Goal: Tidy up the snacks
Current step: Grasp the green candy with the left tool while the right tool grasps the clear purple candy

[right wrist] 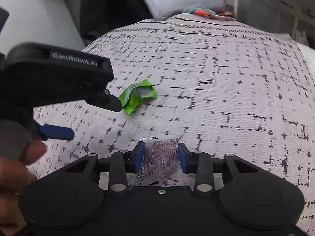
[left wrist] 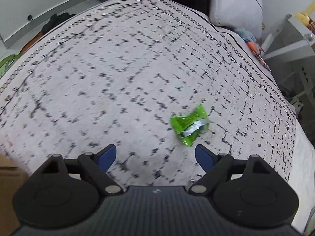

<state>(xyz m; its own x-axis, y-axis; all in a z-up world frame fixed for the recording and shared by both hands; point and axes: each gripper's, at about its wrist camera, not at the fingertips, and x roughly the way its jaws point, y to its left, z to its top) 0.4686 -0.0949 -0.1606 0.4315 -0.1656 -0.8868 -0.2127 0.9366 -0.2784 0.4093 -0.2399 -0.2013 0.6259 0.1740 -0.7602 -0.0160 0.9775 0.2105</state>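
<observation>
A crumpled green snack packet (left wrist: 189,126) lies on the patterned bedspread (left wrist: 118,78), just ahead of and slightly right of my left gripper (left wrist: 155,155), which is open with nothing between its blue pads. In the right wrist view the same green packet (right wrist: 137,97) lies mid-left, and the left gripper (right wrist: 94,114) comes in from the left beside it, held by a hand (right wrist: 17,169). My right gripper (right wrist: 160,155) is shut on a clear-wrapped purplish snack (right wrist: 161,155), which fills the gap between its pads.
A grey pillow (left wrist: 236,4) and colourful cloth (left wrist: 254,43) lie at the far right edge of the bed. A white shelf unit (left wrist: 291,39) stands to the right. A cardboard box (left wrist: 7,179) shows at the lower left. The bedspread (right wrist: 226,88) extends widely ahead.
</observation>
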